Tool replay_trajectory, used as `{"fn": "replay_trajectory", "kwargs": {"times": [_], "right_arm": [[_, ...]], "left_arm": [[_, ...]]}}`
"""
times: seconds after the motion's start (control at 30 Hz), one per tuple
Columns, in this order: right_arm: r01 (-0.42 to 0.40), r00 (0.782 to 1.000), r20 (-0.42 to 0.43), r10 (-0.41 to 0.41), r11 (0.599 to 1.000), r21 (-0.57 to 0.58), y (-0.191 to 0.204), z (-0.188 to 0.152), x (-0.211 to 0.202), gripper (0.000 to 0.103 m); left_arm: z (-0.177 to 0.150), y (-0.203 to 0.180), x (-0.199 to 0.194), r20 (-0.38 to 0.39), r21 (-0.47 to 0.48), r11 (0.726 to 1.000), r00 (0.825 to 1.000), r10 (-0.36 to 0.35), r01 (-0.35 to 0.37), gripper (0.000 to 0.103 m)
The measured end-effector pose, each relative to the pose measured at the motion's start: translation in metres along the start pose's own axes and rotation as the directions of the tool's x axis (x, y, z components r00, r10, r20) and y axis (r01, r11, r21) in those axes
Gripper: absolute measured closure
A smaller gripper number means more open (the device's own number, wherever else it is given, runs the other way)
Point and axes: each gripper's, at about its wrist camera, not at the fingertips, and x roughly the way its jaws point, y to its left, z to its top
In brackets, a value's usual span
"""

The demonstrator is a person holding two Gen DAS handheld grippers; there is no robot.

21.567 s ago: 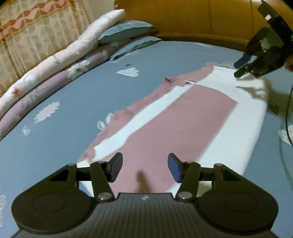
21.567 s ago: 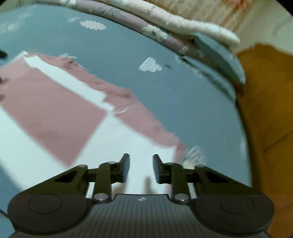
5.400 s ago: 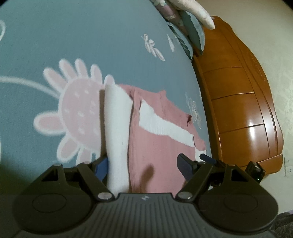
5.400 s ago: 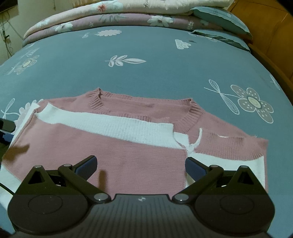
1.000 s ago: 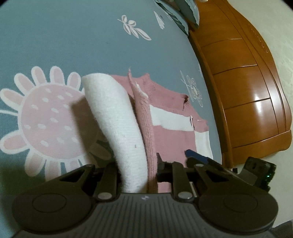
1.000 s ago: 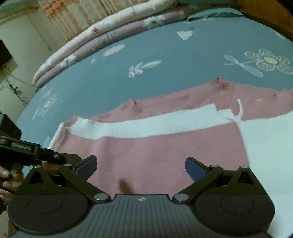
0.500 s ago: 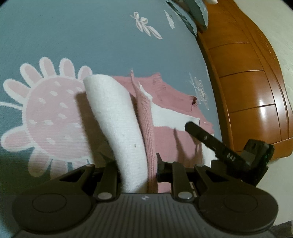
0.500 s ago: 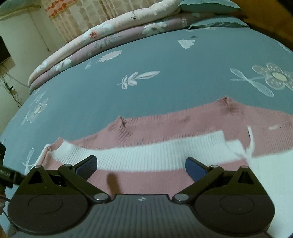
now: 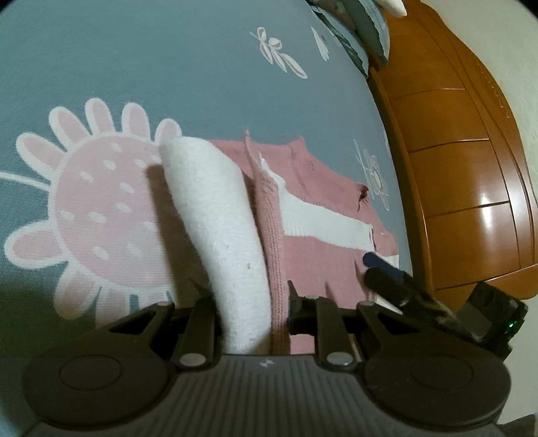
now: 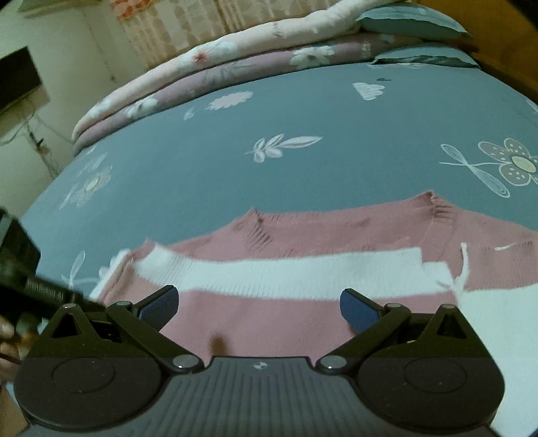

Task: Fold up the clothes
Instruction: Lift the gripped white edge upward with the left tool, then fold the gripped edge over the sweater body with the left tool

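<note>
— Sweater, where does it lie?

— Spread flat on the blue-grey flowered bedspread, pink with a white band across it and a white panel at its right end. Its left edge is lifted off the bed.

— What lifts it?

— At the left, the left gripper. Its jaws are drawn close together and pinch a doubled fold of that edge, a white strip beside a pink knit layer, which rises out of the claw and curls over toward the far side. Under it the bedspread shows a big pink flower print.

— And further right?

— The right gripper hangs over the near middle of the sweater, jaws spread wide, nothing between its blue pads. I cannot tell whether they touch the knit. From the left wrist view one blue tip reaches in at the sweater's near right part.

— Beyond the garment?

— Folded quilts along the far edge, pillows at the far right, and an orange wooden bed frame at the right.
</note>
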Motion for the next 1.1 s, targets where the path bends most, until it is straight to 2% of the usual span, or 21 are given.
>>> {"fn": "replay_trajectory", "kwargs": {"times": [0.1, 0.27, 0.47, 0.83, 1.1], "right_arm": [[0.025, 0.998, -0.055, -0.023, 0.999, 0.035, -0.004, -0.007, 0.008, 0.0], [-0.002, 0.999, -0.048, 0.005, 0.999, 0.054, -0.006, -0.023, -0.012, 0.0], [0.007, 1.0, 0.003, -0.007, 1.0, 0.005, -0.02, -0.036, -0.052, 0.0], [0.028, 0.994, 0.108, -0.025, 0.999, -0.023, -0.056, -0.042, -0.099, 0.0], [0.02, 0.987, 0.162, -0.01, 0.998, -0.061, -0.084, -0.063, -0.131, 0.0]], "left_arm": [[-0.002, -0.003, -0.001, 0.015, 0.008, 1.0, 1.0, 0.009, -0.009, 0.084], [-0.005, -0.008, -0.003, 0.04, -0.005, 1.0, 0.999, 0.029, -0.029, 0.084], [-0.003, -0.025, -0.006, 0.045, -0.048, 0.998, 0.998, 0.032, -0.03, 0.085], [0.01, -0.096, -0.005, 0.018, -0.007, 0.999, 0.999, 0.039, -0.039, 0.085], [-0.005, -0.131, 0.007, 0.064, -0.02, 0.999, 0.997, 0.05, -0.049, 0.084]]}}
